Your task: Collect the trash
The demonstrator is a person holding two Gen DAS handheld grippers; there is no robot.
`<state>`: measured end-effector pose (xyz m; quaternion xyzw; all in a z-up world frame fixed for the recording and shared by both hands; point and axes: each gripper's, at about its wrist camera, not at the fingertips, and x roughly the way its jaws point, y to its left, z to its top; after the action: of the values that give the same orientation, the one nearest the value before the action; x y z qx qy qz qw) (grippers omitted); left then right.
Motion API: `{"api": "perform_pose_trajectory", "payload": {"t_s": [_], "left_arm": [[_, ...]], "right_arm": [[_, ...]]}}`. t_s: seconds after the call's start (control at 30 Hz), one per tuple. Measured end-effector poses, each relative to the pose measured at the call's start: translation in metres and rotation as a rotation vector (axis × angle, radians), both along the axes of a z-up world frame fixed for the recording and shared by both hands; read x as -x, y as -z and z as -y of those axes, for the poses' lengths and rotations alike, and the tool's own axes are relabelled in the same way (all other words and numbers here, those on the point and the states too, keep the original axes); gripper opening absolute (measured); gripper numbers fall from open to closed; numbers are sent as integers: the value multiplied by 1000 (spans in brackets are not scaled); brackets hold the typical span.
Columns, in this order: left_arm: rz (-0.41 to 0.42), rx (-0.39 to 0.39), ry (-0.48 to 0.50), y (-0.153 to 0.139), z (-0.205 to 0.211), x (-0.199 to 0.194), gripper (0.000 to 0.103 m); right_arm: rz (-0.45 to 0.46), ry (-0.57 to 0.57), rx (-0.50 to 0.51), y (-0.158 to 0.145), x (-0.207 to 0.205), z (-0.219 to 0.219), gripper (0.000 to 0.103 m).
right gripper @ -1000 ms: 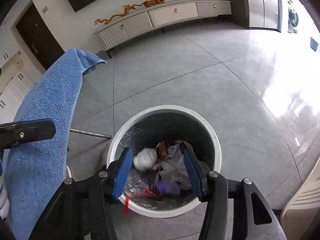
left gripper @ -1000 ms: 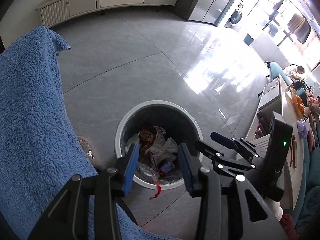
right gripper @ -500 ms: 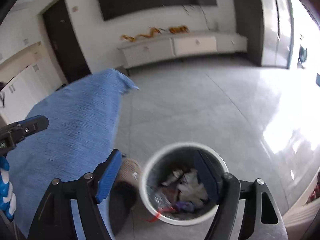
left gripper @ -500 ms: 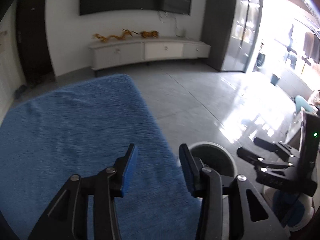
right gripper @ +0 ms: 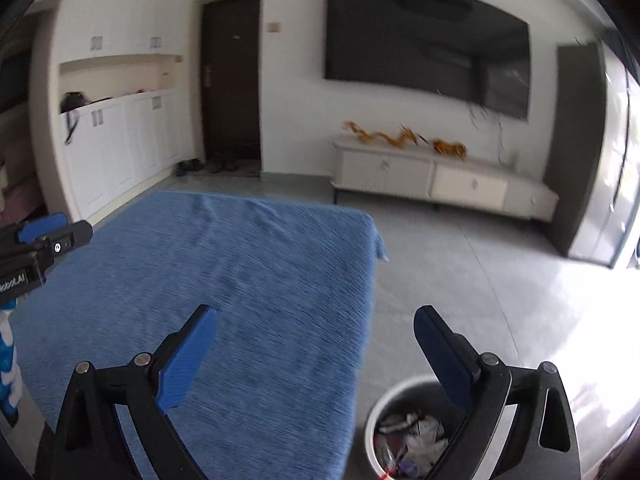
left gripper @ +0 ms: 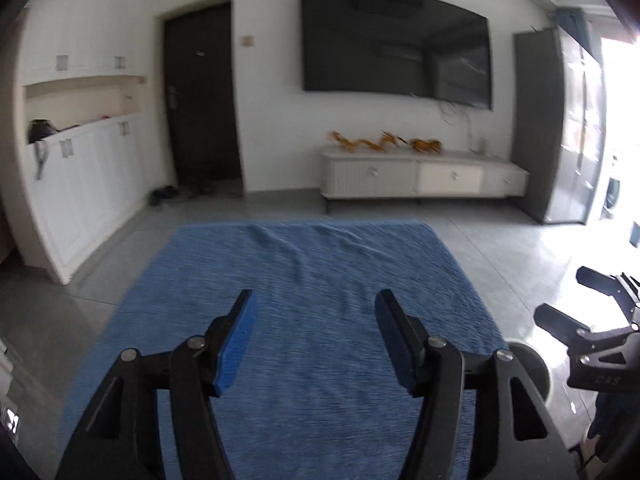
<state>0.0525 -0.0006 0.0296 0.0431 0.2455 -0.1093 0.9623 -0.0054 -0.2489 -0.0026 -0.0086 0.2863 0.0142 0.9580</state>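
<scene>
Blue cloth (left gripper: 312, 280) covers the surface, a dark TV (left gripper: 396, 42) on the wall beyond. Left tongs (left gripper: 314, 336) and right tongs (right gripper: 316, 356) are both opening, nothing between them. Trash (right gripper: 412, 436) sits in the bin (right gripper: 384, 404) on the floor beside the surface.

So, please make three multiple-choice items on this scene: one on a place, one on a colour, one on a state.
1. Where is the trash bin?
A. on the cloth
B. on the floor beside the cloth-covered table
C. on the TV cabinet

2. What colour is the cloth?
A. blue
B. red
C. green

3. What is between the pads of the right claw?
A. a crumpled paper
B. a bottle
C. nothing

Answers:
1 B: the bin stands on the grey tiles by the cloth's edge.
2 A: the cloth is plainly blue.
3 C: its jaws are opening, with nothing between them.
</scene>
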Motion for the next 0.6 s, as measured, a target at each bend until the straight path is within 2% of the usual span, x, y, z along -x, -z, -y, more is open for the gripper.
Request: {"api": "perform_pose_trajectory", "payload": {"t_s": [0.23,0.6], "left_arm": [[71,19,-120,-21,-42,28,68],[160,8,-216,-46,-62,82,72]], "right_arm": [[69,-49,30,-21,11,-37,101],[162,-46,40,-48,51,-52,103]]}}
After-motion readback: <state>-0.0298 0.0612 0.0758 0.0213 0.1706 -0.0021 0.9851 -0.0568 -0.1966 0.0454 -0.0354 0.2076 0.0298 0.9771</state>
